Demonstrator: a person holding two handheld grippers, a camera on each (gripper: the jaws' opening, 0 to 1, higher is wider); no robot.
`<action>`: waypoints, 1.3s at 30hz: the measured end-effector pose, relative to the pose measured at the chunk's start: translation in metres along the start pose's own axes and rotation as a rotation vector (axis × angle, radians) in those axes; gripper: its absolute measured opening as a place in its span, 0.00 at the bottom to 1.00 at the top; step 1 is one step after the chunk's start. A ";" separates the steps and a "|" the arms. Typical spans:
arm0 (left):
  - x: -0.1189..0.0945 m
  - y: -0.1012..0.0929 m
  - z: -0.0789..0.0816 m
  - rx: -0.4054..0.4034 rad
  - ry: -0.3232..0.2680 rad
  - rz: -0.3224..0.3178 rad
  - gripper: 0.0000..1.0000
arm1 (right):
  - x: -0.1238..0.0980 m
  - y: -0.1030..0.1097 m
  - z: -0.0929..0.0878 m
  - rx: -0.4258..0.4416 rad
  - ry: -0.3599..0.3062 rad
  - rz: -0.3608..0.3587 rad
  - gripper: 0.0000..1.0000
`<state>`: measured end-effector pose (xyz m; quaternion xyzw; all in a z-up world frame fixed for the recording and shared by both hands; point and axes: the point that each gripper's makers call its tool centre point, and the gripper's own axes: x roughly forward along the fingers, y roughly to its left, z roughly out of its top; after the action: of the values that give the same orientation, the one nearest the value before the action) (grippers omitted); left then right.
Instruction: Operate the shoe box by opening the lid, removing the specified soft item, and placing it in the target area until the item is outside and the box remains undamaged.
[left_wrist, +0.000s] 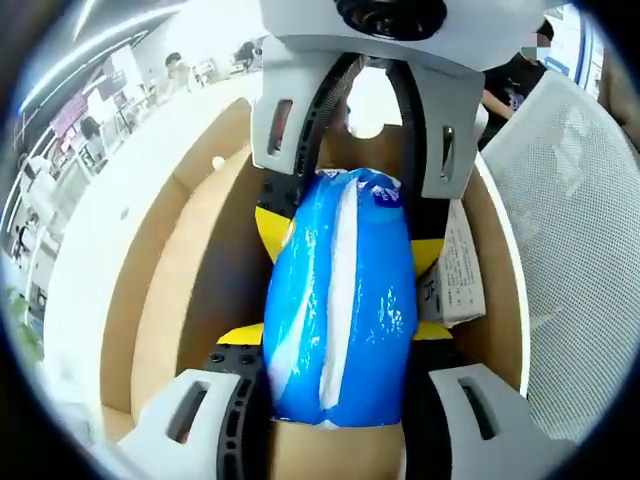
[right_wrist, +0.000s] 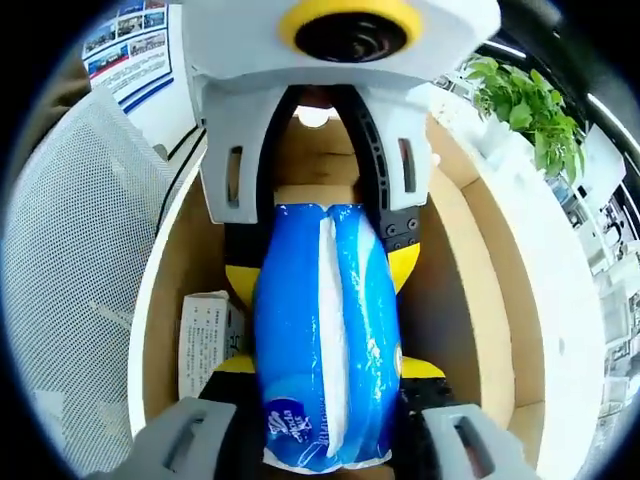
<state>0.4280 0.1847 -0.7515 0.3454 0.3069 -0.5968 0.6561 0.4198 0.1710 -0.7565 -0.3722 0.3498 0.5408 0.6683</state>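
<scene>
Claws (left_wrist: 335, 400) (right_wrist: 320, 440) pinch tissue pack (left_wrist: 340, 300) inside box (left_wrist: 150, 300).

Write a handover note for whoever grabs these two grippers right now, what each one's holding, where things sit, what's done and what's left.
Left hand-held gripper: shut on the blue-and-white soft plastic pack, at one end.
Right hand-held gripper: shut on the same pack's other end.
Pack sits over the inside of the open brown cardboard shoe box; a folded white printed paper lies inside by the wall.
Done: lid open, pack gripped.
Left: lift pack clear, set it in the target area without straining the box.
</scene>
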 end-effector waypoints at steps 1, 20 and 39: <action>-0.001 -0.001 0.001 0.001 0.000 -0.001 0.49 | -0.002 0.001 0.000 0.001 -0.001 -0.001 0.44; -0.036 -0.001 0.026 0.070 -0.015 0.044 0.49 | -0.039 -0.001 0.021 -0.018 -0.029 -0.072 0.44; -0.045 -0.010 0.057 0.140 -0.028 0.054 0.49 | -0.071 0.005 0.014 0.002 -0.023 -0.135 0.45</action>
<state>0.4131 0.1632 -0.6831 0.3902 0.2457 -0.6035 0.6505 0.4041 0.1513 -0.6887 -0.3881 0.3168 0.4982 0.7077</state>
